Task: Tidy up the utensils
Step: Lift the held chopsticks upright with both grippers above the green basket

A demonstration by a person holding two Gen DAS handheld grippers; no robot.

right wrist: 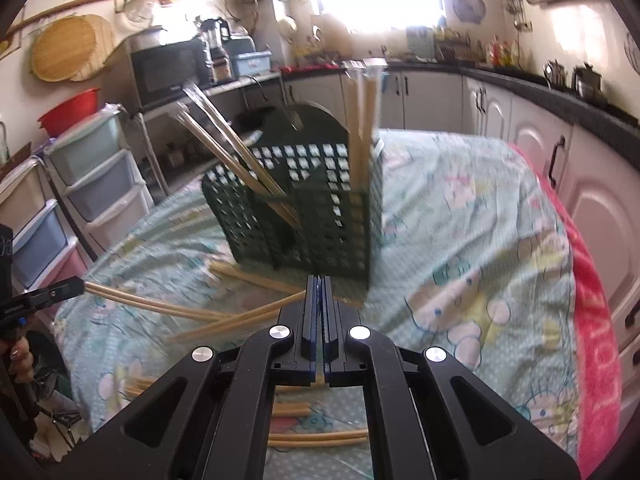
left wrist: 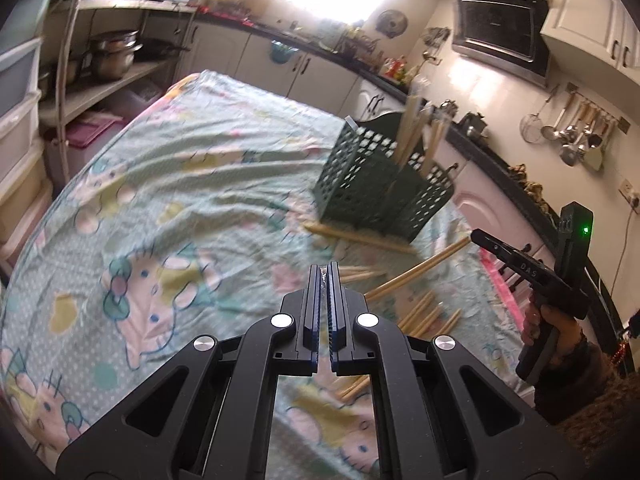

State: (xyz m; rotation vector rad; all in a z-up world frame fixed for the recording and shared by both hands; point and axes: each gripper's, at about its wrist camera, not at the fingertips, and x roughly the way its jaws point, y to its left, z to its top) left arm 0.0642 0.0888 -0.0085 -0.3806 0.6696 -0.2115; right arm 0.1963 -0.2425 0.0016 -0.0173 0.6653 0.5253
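Both tongs pinched a chopstick
My left tongs (left wrist: 323,270) and right tongs (right wrist: 319,280) were clamped on wrapped chopsticks (right wrist: 152,302); the green basket (right wrist: 320,208) stood ahead, nearer my right.

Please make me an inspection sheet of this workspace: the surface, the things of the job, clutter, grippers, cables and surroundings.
Surface: cartoon-print cloth covers the table, wrinkled.
Job's things: green basket stands on the cloth; basket chopsticks stand upright or lean inside it; loose chopsticks lie on the cloth in front of it.
Clutter: pink towel along the table edge.
Grippers: left gripper shut on left-held chopsticks; right gripper shut on right-held chopsticks.
Cables: thin cable hangs from a wall socket, off the table.
Surroundings: kitchen; plastic drawers, microwave, hanging ladles.
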